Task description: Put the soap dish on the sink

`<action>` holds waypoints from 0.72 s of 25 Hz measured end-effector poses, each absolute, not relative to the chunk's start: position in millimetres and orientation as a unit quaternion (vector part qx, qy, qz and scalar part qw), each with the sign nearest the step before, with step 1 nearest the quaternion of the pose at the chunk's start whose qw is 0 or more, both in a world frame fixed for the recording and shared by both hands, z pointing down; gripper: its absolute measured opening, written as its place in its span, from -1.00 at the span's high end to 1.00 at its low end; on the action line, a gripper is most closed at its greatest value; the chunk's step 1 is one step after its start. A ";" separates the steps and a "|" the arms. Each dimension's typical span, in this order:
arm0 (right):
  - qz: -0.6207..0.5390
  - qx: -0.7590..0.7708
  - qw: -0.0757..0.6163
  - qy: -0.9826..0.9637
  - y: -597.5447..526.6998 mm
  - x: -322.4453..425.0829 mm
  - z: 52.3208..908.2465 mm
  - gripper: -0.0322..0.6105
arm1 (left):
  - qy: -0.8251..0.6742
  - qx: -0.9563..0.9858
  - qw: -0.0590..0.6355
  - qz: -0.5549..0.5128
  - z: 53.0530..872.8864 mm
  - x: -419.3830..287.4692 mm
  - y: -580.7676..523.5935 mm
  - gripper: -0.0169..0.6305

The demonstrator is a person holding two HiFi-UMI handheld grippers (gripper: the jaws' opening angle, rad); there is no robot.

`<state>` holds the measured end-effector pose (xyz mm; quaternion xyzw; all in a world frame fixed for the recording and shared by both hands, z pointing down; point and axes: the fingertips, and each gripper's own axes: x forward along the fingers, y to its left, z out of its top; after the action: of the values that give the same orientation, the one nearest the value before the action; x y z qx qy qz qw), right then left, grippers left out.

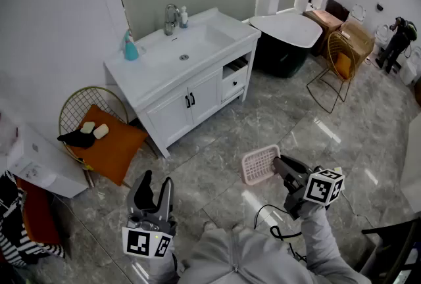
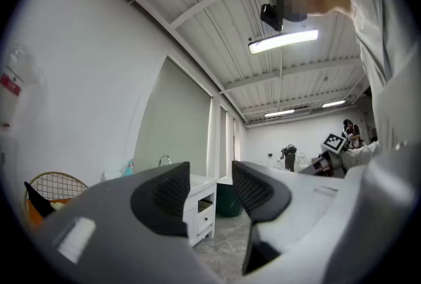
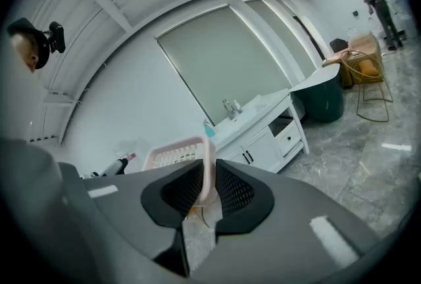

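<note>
Pink soap dish (image 1: pixel 260 164) is being gripped by its rim in the right hand-held gripper (image 1: pixel 279 165), jaws clenching on it, hanging above the grey marble floor (image 1: pixel 217 138). The white sink (image 1: pixel 151 75) is standing well ahead and left of that hand-held gripper, carrying a teal bottle (image 1: pixel 131 47) and faucet (image 1: pixel 171 18). The left hand-held gripper (image 1: pixel 154 192) is gaping, released, holding nothing. A wire chair (image 1: pixel 112 144) with an orange cushion is sitting ahead-left of it, by the white wall (image 1: pixel 52 13).

No writing can be read anywhere. The left marker cube (image 1: pixel 148 242) on the left hand-held gripper (image 1: pixel 156 185) and the right marker cube (image 1: pixel 324 187) on the right hand-held gripper (image 1: pixel 279 164) bear only black-and-white square patterns. A red wall label (image 2: pixel 9 84), at nine o'clock in the left gripper view, is too blurred to read.
</note>
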<state>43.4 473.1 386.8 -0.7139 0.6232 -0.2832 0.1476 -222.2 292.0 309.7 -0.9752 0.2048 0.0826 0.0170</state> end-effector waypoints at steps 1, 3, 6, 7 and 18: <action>-0.283 -0.714 0.148 0.623 472.8 43.6 386.3 0.71 | 0.205 -0.975 0.016 0.083 309.7 -222.2 291.9 0.29; -0.283 -0.714 0.149 0.624 472.5 44.4 385.3 0.71 | 0.206 -0.975 0.015 0.083 309.6 -221.9 291.9 0.29; -0.281 -0.714 0.150 0.623 471.7 47.1 383.5 0.71 | 0.204 -0.975 0.016 0.085 307.9 -219.2 292.4 0.29; -0.280 -0.714 0.150 0.624 471.2 47.7 383.0 0.71 | 0.204 -0.975 0.015 0.085 307.6 -218.4 292.5 0.29; -0.284 -0.718 0.147 0.619 453.6 46.4 386.8 0.71 | 0.199 -0.976 0.004 0.084 317.4 -219.0 276.8 0.29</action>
<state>46.4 453.6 386.8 -0.7176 0.6185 -0.2844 0.1466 -219.0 276.8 317.4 -0.9765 0.1987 0.0836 0.0045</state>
